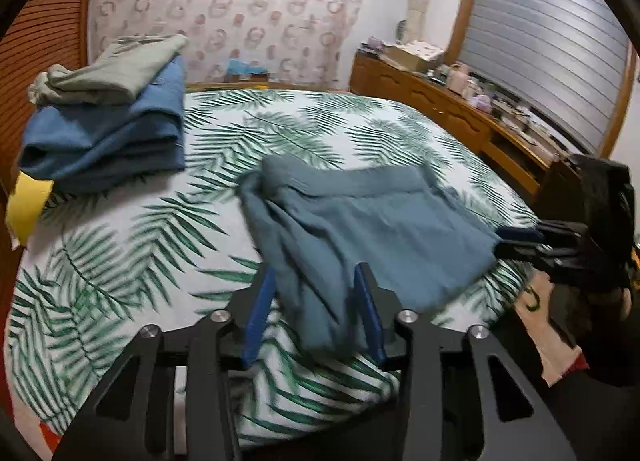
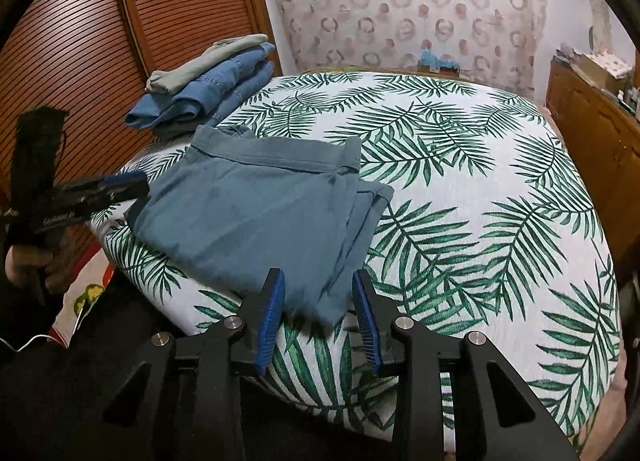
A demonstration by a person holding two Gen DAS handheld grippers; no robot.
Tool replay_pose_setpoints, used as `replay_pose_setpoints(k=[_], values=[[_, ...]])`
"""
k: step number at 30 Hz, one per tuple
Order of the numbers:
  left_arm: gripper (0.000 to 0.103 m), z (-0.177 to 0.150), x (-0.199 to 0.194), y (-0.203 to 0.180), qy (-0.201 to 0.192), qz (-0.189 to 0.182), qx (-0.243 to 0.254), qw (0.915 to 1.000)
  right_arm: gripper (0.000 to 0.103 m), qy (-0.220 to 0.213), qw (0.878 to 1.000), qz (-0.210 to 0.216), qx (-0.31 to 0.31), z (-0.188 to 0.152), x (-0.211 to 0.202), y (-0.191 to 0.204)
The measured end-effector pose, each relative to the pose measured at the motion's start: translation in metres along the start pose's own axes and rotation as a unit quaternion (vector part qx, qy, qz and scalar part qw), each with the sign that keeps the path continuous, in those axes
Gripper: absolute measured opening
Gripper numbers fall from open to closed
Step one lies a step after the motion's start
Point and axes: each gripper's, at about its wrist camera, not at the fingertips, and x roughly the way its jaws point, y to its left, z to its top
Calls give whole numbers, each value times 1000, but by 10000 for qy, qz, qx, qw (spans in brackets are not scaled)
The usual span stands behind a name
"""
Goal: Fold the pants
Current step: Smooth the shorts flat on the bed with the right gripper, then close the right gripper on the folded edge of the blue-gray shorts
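Note:
A pair of teal-grey pants (image 1: pixel 372 233) lies folded into a compact rectangle near the front edge of the bed; it also shows in the right wrist view (image 2: pixel 256 217). My left gripper (image 1: pixel 316 289) is open, its blue pads on either side of the fold's near left corner, which hangs over the bed edge. My right gripper (image 2: pixel 318 293) is open at the fold's near right corner. Each gripper shows from the side in the other view: the right one (image 1: pixel 520 239) and the left one (image 2: pixel 132 187), both at the cloth's edge.
The bed has a white sheet with green palm leaves (image 2: pixel 460 189). A stack of folded clothes, blue (image 1: pixel 108 137) under pale green (image 1: pixel 116 69), sits at the far left (image 2: pixel 208 93). A wooden slatted wardrobe (image 2: pixel 80 41) stands left, a cluttered wooden dresser (image 1: pixel 460 109) right.

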Motion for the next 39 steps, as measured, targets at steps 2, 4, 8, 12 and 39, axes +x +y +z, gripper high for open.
replay_pose_setpoints(k=[2, 4, 8, 12, 39], values=[[33, -3, 2, -4, 52, -71, 16, 10000, 36, 4, 10000, 2, -2, -2, -1, 1], [33, -6, 6, -8, 116, -94, 81, 9999, 34, 17, 10000, 1, -13, -2, 1, 1], [33, -9, 8, -6, 180, -38, 28, 9998, 30, 20, 10000, 60, -2, -2, 2, 1], [33, -13, 7, -2, 234, -54, -8, 9997, 27, 55, 10000, 83, 2, -4, 4, 1], [45, -10, 1, -1, 181, 385, 68, 9991, 3, -73, 9997, 76, -240, 1, -12, 8]])
